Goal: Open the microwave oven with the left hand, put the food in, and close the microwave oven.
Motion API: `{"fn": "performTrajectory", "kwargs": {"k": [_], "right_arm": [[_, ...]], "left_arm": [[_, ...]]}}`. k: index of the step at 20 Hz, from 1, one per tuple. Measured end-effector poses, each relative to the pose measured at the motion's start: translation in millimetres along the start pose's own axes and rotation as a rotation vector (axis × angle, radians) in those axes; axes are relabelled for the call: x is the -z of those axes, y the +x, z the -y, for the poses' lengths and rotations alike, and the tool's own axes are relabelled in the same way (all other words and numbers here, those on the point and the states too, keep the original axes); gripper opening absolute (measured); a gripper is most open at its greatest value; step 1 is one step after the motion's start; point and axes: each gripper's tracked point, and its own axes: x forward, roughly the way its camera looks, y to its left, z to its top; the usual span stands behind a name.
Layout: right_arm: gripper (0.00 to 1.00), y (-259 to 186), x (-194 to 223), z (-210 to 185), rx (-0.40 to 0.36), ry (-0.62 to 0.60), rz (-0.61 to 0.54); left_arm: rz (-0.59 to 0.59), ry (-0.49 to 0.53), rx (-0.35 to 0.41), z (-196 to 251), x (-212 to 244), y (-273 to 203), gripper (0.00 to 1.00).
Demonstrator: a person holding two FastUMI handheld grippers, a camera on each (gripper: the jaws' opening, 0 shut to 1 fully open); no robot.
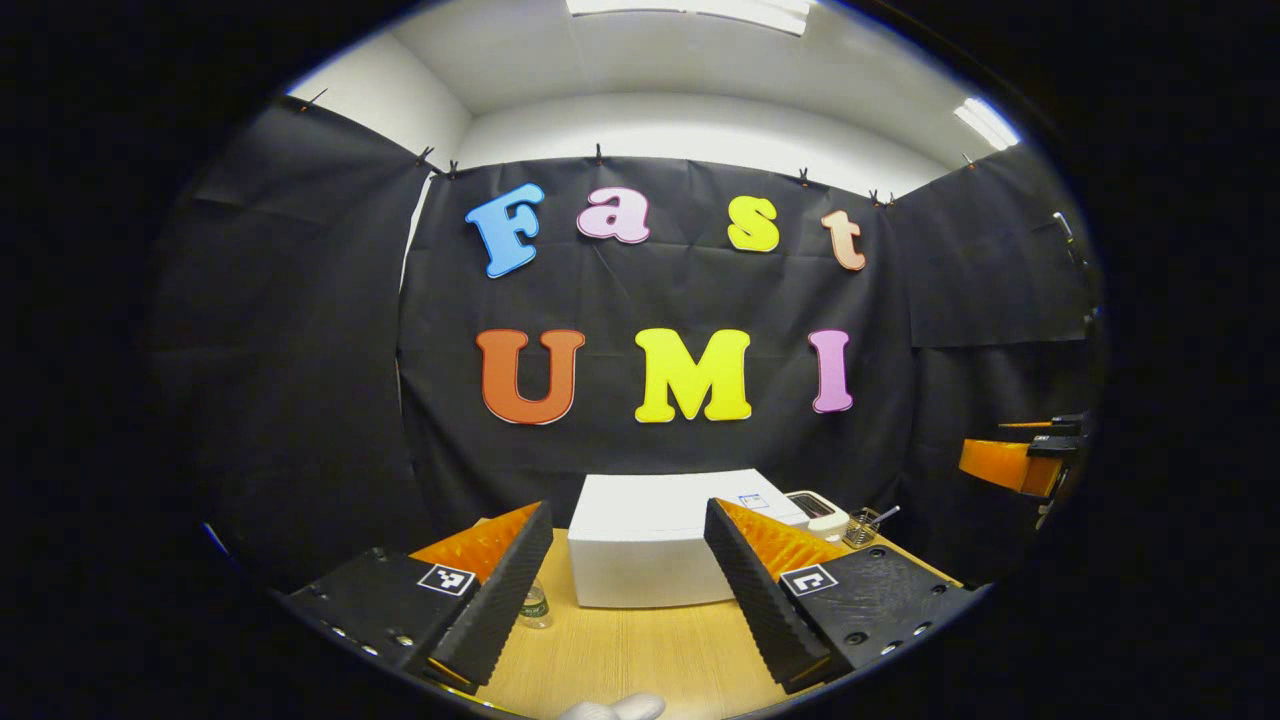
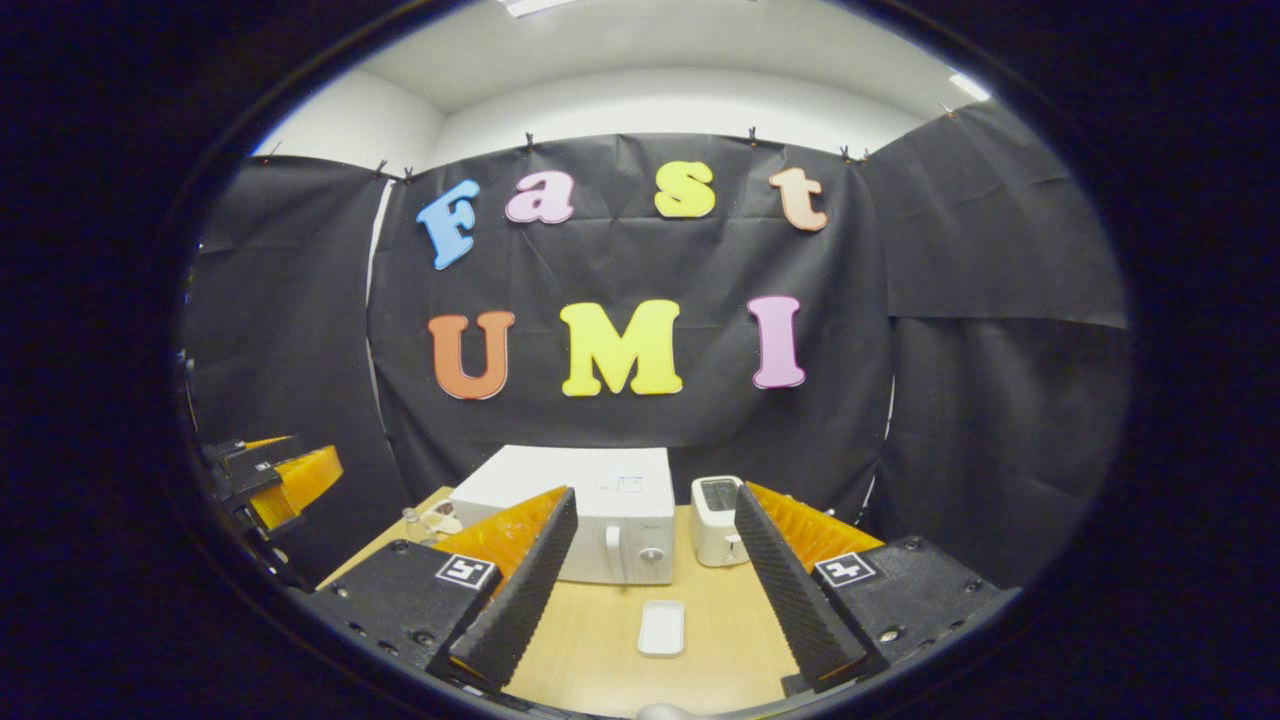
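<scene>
Both sets of tongs, left (image 1: 620, 590) and right (image 2: 650, 590), hang spread wide and empty above the wooden counter (image 2: 720, 640). Ahead, the white microwave oven (image 2: 600, 520) stands shut at the counter's back beside a toaster (image 2: 718, 520). Nearer, a small white tray (image 2: 661, 628) lies on the counter before the oven.
</scene>
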Motion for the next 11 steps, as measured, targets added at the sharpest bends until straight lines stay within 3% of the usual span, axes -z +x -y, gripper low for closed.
{"fn": "performTrajectory", "kwargs": {"k": [1,2,3,11], "right_arm": [[0.91,0.9,-0.9,-0.9,-0.003,0.0,0.001],[1.0,2.5,-0.8,-1.3,-0.005,0.0,0.001],[0.91,3.4,-3.8,-2.2,-0.007,0.0,0.003],[0.91,7.4,-17.6,-2.9,0.017,-0.031,0.019]], "left_arm": [[0.005,0.0,0.005,0.4,-4.5,-0.6,0.95],[0.016,0.001,0.012,1.6,-9.2,0.1,0.95],[0.016,0.001,0.009,0.4,-12.3,0.3,0.95],[0.024,0.015,-0.011,-12.8,-25.0,4.1,0.95]]}}
